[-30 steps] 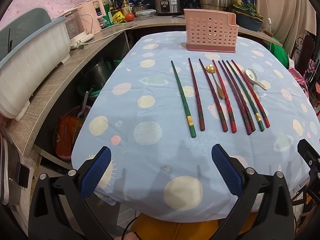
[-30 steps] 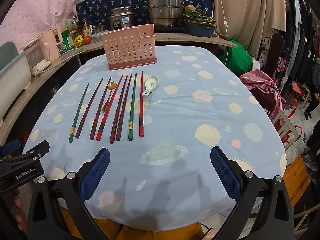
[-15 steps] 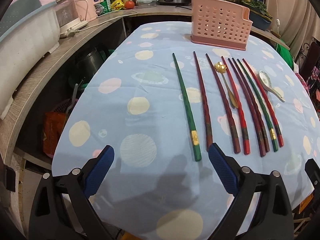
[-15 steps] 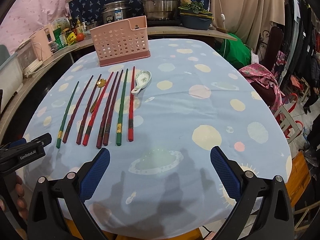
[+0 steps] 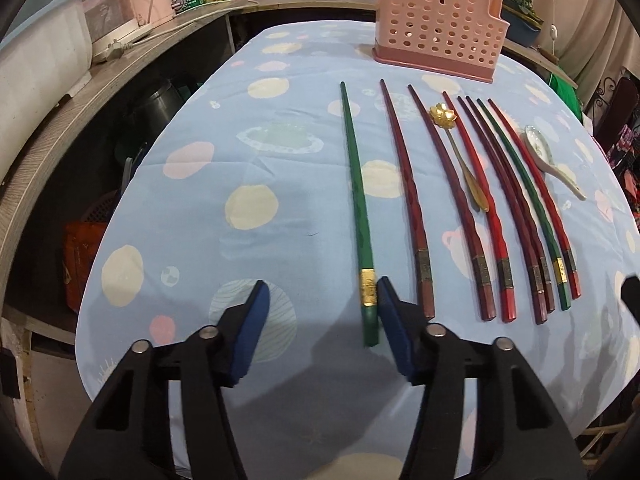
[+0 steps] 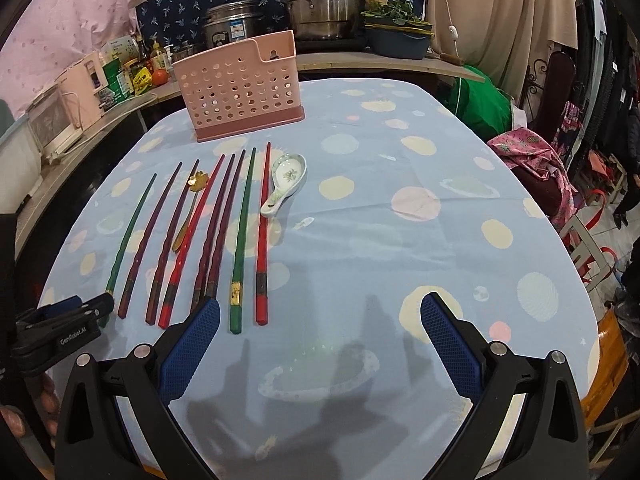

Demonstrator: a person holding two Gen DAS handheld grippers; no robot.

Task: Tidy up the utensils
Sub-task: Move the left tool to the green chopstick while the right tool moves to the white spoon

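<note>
Several red, maroon and green chopsticks lie in a row on the blue spotted tablecloth [image 5: 248, 152]. The leftmost green chopstick [image 5: 358, 200] has its thick end just inside my left gripper's right pad [image 5: 394, 332]. My left gripper [image 5: 320, 300] is open, low over the cloth. A gold spoon [image 5: 460, 152] and a white ceramic spoon [image 5: 548, 156] lie among the chopsticks. A pink perforated utensil holder [image 5: 436, 36] stands behind them. My right gripper [image 6: 320, 312] is open and empty near the front edge, right of the row [image 6: 240, 232].
A wooden counter [image 5: 120, 64] curves along the left and back with appliances, bottles and steel pots [image 6: 320, 0]. The left gripper shows at the left edge of the right wrist view [image 6: 60, 328]. Chairs and clothes crowd the right side [image 6: 552, 168].
My left gripper moved forward and down to the thick end of the leftmost green chopstick and narrowed its opening. My right gripper moved a little forward over the cloth.
</note>
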